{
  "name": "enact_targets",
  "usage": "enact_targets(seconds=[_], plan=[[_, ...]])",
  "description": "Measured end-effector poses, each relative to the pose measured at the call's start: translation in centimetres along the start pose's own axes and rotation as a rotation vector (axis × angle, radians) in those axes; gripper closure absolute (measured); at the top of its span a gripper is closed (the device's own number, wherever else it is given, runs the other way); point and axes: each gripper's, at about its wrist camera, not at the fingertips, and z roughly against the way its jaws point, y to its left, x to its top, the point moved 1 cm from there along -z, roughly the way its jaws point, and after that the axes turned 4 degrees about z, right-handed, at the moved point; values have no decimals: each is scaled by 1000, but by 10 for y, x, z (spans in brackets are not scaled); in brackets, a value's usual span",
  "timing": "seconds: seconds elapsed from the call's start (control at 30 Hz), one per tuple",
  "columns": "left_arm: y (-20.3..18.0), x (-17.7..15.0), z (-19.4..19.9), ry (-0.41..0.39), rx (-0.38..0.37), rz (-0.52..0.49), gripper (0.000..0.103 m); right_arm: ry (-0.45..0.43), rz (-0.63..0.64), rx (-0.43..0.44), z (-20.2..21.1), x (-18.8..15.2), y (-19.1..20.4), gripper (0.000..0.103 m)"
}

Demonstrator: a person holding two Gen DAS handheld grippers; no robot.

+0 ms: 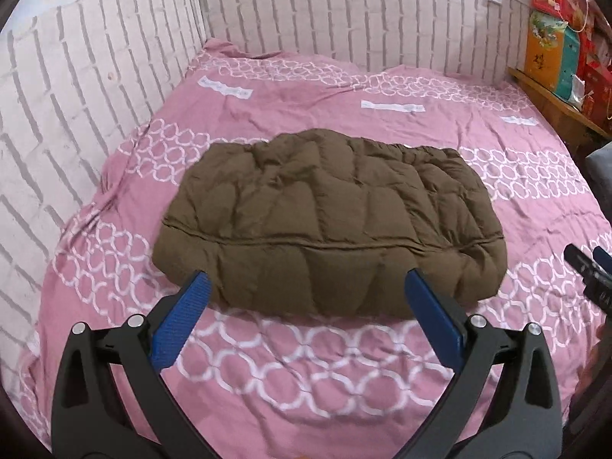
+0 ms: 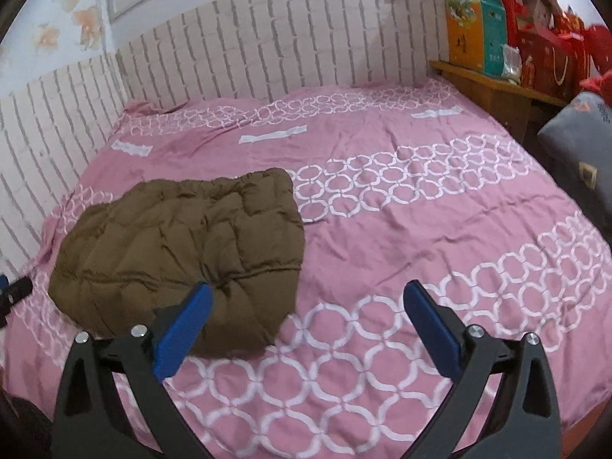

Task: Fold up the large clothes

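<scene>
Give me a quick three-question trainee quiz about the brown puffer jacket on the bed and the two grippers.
1. True or false: the brown puffer jacket lies folded into a compact bundle on the pink bedspread.
2. Multiple choice: what is the left gripper holding? A) the jacket's hem B) a sleeve C) nothing
3. Fill in: seen from the right gripper, the jacket lies toward the ____ side of the picture.

Key
1. True.
2. C: its jaws are wide apart and pulled back from the jacket.
3. Left; the right gripper is also open and empty.
</scene>
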Motion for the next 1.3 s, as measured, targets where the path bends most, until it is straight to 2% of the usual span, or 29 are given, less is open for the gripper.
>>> enact_targets(seconds=[0.1,0.2,0.43,0.6,0.9,1.3], plan=[[-12,-6,-1,8,-11,-8,3,-2,24,-19,3,-5,-3,3],[-25,-10,1,-7,36,-29,3,-7,52,-34,5,-7,-2,3],[-45,-16,29,-73,8,-83,3,2,46,-32,9,-8,2,3],[-43,-20,40,-60,-61,-74,3,-11,74,-68,16,-9,7,3],[-28,-19,48,-87,-60,-28,3,-37,109,-76,29,-2,21,3],[-33,-15,64,-126,-71,-32,3,-56,123,-92,36,0,26,3]])
